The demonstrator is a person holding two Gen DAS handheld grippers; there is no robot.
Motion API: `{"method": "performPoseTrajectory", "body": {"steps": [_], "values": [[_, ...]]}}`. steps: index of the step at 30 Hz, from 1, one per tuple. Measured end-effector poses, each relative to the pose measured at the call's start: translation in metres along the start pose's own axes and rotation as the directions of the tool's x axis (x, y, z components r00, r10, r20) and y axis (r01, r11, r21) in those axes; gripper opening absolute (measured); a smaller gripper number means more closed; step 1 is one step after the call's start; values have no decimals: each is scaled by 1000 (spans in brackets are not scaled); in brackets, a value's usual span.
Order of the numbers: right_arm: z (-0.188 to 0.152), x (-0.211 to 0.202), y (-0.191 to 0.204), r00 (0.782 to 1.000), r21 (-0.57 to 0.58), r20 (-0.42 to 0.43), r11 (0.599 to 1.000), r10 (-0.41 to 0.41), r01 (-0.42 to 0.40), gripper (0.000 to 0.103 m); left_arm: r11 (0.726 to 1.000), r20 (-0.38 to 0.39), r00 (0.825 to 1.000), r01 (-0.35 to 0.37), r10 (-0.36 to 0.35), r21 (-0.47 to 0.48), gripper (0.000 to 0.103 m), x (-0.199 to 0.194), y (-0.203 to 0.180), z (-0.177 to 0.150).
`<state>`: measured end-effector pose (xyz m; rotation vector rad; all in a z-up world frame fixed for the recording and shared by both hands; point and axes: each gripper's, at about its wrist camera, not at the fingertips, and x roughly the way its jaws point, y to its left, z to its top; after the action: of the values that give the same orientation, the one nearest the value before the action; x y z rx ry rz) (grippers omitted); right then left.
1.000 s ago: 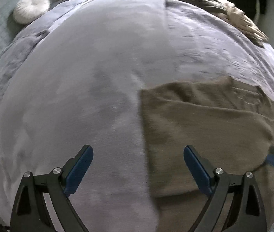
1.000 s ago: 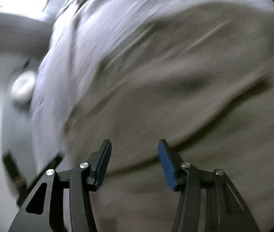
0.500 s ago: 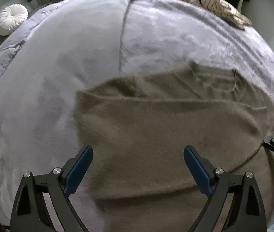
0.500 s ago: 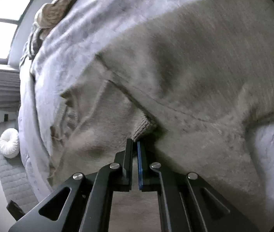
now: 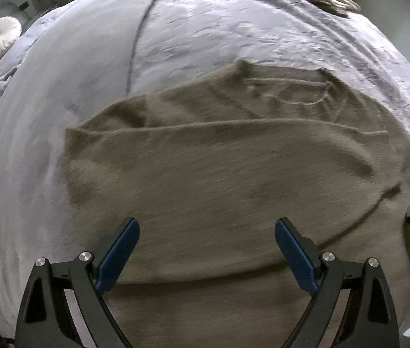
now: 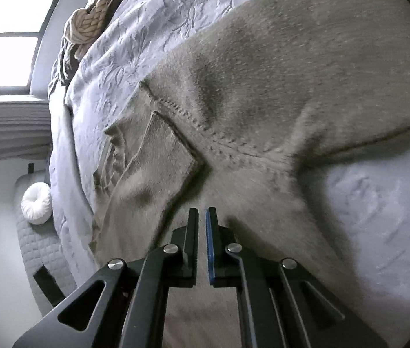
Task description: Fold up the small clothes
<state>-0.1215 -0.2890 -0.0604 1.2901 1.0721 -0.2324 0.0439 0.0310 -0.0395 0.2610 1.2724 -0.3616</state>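
Sweater [image 5: 219, 188] lies partly folded on the bed [image 5: 60, 101]. Left claw [image 5: 206, 246] gapes wide above it; right claw [image 6: 202, 217], narrow, is opening, nothing visibly between.

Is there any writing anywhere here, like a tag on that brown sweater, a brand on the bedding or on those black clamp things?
None: no readable text in either view.
The brown sweater shows only knit and seams, no tag visible.
The lavender bedspread carries an embossed pattern, not letters.
The left gripper and right gripper bear no markings.
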Motion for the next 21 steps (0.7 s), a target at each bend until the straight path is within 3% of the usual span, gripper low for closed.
{"method": "performPoseTrajectory", "body": {"steps": [1, 3, 4, 7, 9, 14, 21], "values": [[0, -4, -3, 1000, -2, 3, 1000, -1, 1, 23, 1000, -1, 1000, 8, -8, 2, 95, 0, -4, 1], [-1, -12, -5, 1000, -5, 18, 1000, 2, -2, 61, 1000, -1, 1000, 26, -26, 5, 95, -1, -14, 1], [-1, -18, -7, 999, -8, 34, 1000, 10, -10, 64, 999, 4, 999, 32, -32, 12, 95, -2, -20, 2], [1, -31, -13, 998, -11, 56, 1000, 1, -1, 64, 998, 17, 999, 46, -47, 39, 95, -4, -37, 3], [3, -39, -19, 997, -4, 74, 1000, -2, 2, 65, 997, 18, 999, 40, -42, 67, 103, -5, -50, 5], [12, -71, -50, 987, 48, 154, 998, -55, 48, 71, 992, 6, 999, 48, -49, 120, 103, -2, -75, 10], [28, -126, -111, 942, 223, 300, 971, -153, 87, 71, 982, -27, 996, 91, -88, 164, 103, -3, -101, 5]]}}
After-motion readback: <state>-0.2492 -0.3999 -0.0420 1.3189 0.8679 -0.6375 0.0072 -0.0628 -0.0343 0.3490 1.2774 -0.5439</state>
